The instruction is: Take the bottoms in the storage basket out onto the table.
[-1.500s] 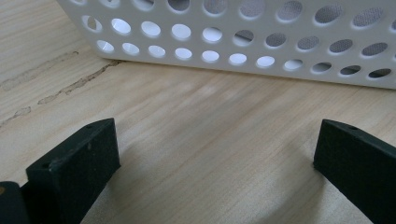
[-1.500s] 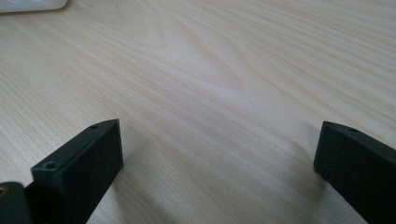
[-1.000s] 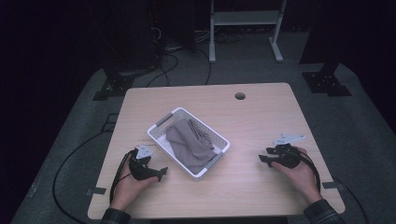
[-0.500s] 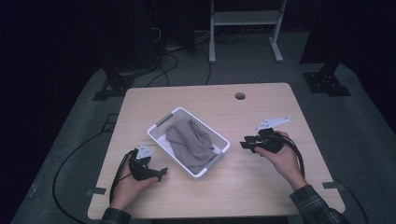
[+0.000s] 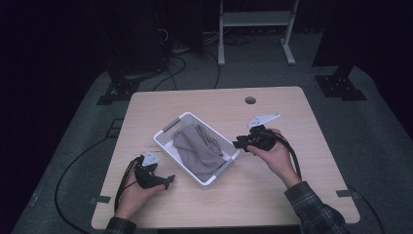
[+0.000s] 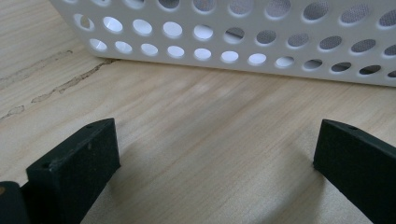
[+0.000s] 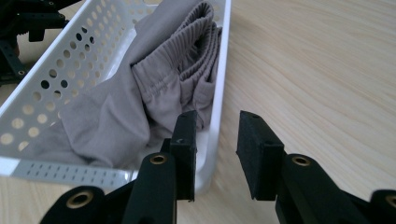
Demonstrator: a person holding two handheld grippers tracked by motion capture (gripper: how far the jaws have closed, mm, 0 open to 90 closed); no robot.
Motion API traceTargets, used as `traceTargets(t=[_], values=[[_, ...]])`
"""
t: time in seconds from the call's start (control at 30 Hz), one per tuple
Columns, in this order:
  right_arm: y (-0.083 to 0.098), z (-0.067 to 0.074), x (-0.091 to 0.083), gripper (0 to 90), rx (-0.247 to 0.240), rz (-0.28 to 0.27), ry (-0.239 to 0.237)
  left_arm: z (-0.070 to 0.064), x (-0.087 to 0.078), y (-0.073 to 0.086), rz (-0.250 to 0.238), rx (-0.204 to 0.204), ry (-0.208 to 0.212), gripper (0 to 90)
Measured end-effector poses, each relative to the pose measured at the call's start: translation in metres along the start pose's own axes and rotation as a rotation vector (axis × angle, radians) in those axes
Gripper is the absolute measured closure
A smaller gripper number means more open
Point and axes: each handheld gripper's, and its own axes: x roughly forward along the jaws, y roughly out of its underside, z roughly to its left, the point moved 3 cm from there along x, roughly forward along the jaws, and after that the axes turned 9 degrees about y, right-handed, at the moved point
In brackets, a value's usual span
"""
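Wooden table [image 5: 272,190], bare but for a white perforated basket [image 5: 168,127] at centre, grey folded garment [image 5: 197,151] lying inside it. Right gripper [image 5: 238,144] poised at the basket's near corner; jaws have just been closing, now a narrow gap straddling the rim [image 7: 218,121], not yet pinching. Judgement: seat both pads squarely on the rim, clear of the cloth's elastic band, before closing. Left gripper [image 5: 168,179] rests on the table beside the basket's other long wall [image 6: 243,42], jaws spread wide, nothing between. Cable hole [image 5: 250,100] well apart; no obstruction.
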Motion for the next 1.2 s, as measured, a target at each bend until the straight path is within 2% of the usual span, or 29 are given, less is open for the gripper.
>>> traceTargets(t=[0.1,0.17,0.2,0.5,0.57,0.87,1.2], values=[[-0.004,0.003,0.014,69.2,-0.016,0.016,0.0,0.0,0.0,0.0,-0.001,-0.001,0.0,0.0],[-0.004,0.004,0.017,71.3,-0.015,0.017,0.0,0.0,0.0,0.0,-0.001,-0.001,0.0,0.0],[-0.004,0.005,0.024,73.3,-0.02,0.036,0.009,0.0,0.0,0.0,0.0,0.0,0.0,0.0],[-0.003,0.007,0.034,81.7,-0.018,0.068,0.037,0.0,0.0,0.0,0.0,0.003,-0.002,0.0],[-0.002,0.007,0.033,82.9,-0.032,0.076,0.059,0.0,0.0,0.0,0.0,0.003,-0.002,0.0],[0.011,-0.004,0.014,84.3,-0.035,0.09,0.09,0.0,0.0,0.0,0.001,0.0,0.0,0.0],[0.034,-0.022,-0.015,84.3,-0.001,0.1,0.104,0.0,0.0,0.0,0.0,0.0,0.0,0.0]])
